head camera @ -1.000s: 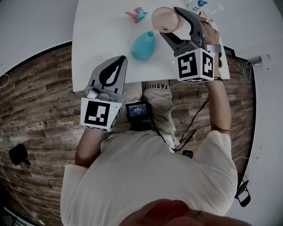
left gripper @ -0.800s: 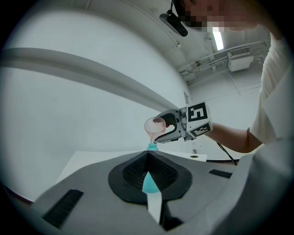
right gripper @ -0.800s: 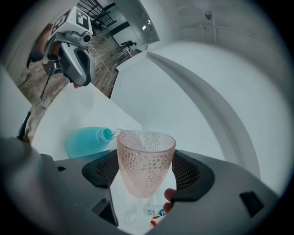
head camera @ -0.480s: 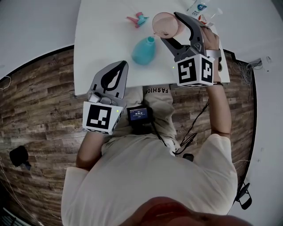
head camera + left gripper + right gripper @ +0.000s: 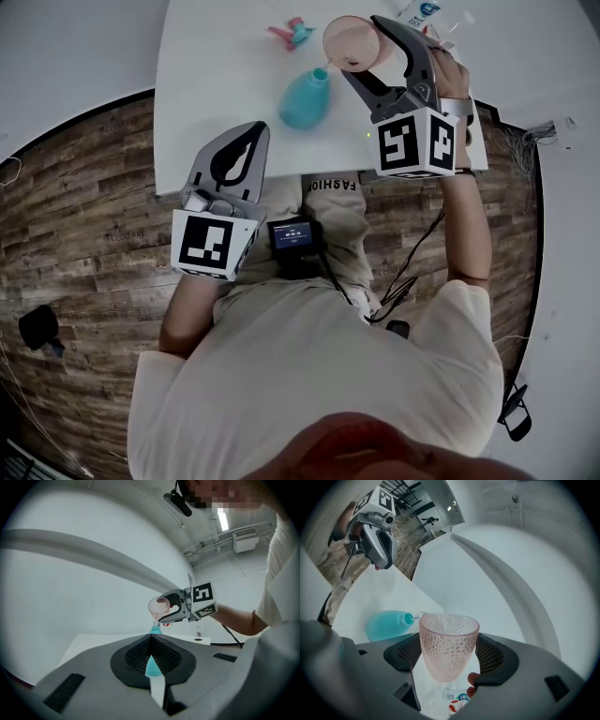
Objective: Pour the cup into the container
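A pink dimpled cup (image 5: pixel 349 41) is tilted toward the mouth of a teal bottle (image 5: pixel 305 98) standing on the white table (image 5: pixel 216 66). My right gripper (image 5: pixel 361 47) is shut on the cup. In the right gripper view the cup (image 5: pixel 447 644) sits between the pads, and a thin stream runs from its rim to the bottle's mouth (image 5: pixel 408 618). My left gripper (image 5: pixel 257 127) is shut on nothing at the table's front edge, short of the bottle. From the left gripper view the cup (image 5: pixel 159 606) shows above the bottle's neck (image 5: pixel 155 630).
A pink and teal spray cap (image 5: pixel 291 33) lies at the back of the table, left of the cup. Small bottles (image 5: pixel 419 11) stand at the back right corner. Wooden floor (image 5: pixel 84 206) surrounds the table, and cables hang on the right.
Almost nothing: the cup stays tilted over the bottle's mouth in my right gripper, with only a slight wobble. The left gripper holds its place.
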### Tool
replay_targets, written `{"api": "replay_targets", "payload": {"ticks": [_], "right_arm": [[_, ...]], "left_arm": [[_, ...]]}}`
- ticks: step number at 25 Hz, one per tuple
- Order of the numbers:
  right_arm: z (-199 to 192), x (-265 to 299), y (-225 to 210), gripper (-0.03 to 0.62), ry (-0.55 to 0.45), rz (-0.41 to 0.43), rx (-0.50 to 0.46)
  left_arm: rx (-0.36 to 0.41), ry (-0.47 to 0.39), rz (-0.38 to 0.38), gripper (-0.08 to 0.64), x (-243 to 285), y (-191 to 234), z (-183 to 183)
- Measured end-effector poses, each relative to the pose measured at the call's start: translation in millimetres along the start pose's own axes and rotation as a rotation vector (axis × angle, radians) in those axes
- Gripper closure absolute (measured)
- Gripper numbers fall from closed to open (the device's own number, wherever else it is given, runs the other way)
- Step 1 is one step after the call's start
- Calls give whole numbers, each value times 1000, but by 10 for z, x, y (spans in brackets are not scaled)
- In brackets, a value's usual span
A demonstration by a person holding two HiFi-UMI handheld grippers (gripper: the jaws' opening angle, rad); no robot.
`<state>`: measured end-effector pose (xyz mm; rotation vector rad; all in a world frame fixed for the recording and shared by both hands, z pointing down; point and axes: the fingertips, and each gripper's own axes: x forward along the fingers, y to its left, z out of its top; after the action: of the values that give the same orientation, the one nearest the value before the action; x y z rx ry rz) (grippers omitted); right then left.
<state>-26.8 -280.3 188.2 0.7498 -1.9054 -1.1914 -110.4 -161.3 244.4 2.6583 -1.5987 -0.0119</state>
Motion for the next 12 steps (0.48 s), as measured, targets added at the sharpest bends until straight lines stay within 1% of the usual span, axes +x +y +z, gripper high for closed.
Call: {"api": "replay_targets", "payload": {"ticks": [12], "right_arm": [[-9, 20, 6, 230, 9, -8, -24]], "left_arm": [[-6, -19, 8, 549, 26, 51, 65]]}}
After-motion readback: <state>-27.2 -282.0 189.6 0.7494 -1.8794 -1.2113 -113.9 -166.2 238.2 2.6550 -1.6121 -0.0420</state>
